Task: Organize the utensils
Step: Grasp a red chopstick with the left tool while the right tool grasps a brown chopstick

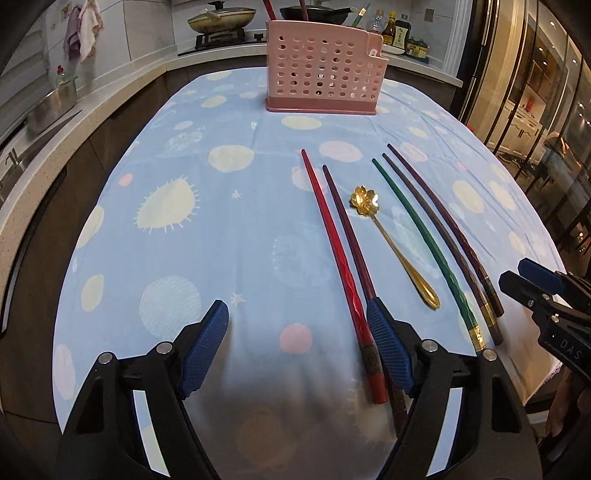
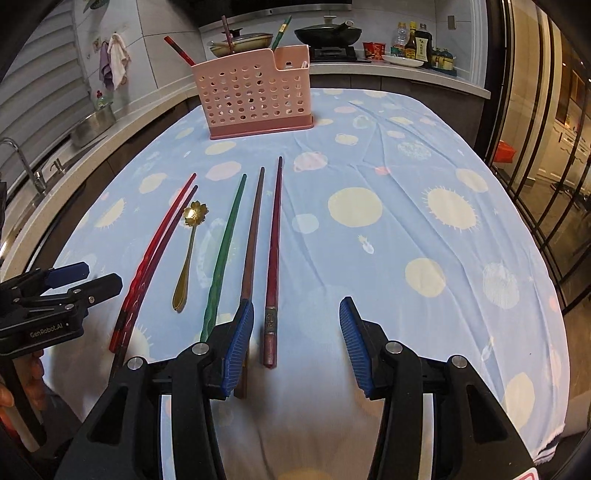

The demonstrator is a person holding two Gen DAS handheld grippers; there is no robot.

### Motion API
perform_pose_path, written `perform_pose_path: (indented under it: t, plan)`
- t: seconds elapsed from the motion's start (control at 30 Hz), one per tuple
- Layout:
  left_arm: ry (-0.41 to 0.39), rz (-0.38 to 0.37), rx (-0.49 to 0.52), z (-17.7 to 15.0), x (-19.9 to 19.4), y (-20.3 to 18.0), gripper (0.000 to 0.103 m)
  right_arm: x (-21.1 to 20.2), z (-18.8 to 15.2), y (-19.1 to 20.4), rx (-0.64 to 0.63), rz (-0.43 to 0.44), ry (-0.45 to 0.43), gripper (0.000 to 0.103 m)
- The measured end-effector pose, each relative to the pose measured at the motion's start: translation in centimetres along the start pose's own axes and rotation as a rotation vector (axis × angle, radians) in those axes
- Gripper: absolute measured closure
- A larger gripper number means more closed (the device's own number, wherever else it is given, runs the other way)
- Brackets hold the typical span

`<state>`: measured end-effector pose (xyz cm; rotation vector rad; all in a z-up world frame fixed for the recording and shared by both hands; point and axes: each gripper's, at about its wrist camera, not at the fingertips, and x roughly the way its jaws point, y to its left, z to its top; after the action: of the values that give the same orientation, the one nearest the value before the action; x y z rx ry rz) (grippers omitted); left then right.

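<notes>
A pink perforated utensil holder [image 1: 321,70] [image 2: 255,92] stands at the far end of the table, with a few chopsticks sticking out of it. On the blue cloth lie a red chopstick [image 1: 332,236] [image 2: 155,254], a dark red one [image 1: 351,240] beside it, a gold flower-bowl spoon [image 1: 391,243] [image 2: 188,254], a green chopstick [image 1: 424,240] [image 2: 225,251], a brown one [image 1: 439,236] [image 2: 253,236] and a maroon one [image 1: 447,225] [image 2: 274,251]. My left gripper [image 1: 295,321] is open, low over the cloth left of the red pair. My right gripper [image 2: 295,317] is open, with the maroon chopstick's handle end between its fingers.
The table [image 1: 184,155] is covered by a blue cloth with pale circles. A kitchen counter with a sink [image 2: 33,173], a metal pot [image 1: 51,107], pans on a hob [image 1: 221,18] and sauce bottles [image 2: 417,44] runs behind and to the left. Glass doors [image 2: 535,129] stand at the right.
</notes>
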<state>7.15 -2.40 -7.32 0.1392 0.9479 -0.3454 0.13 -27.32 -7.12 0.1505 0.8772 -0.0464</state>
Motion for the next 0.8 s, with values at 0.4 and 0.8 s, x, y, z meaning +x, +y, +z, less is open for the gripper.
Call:
perform_pose_path:
  t: [0.4,0.8]
  plan:
    - [0.015,0.017,0.046,-1.3,0.8,-0.9,0.035,1.3,-0.9,0.2,-0.013,0.007,0.045,0.066]
    - [0.024,-0.014,0.040,-2.0,-0.3,-0.1,0.072,1.1,-1.5,0.7,-0.057,-0.026,0.037,0.081]
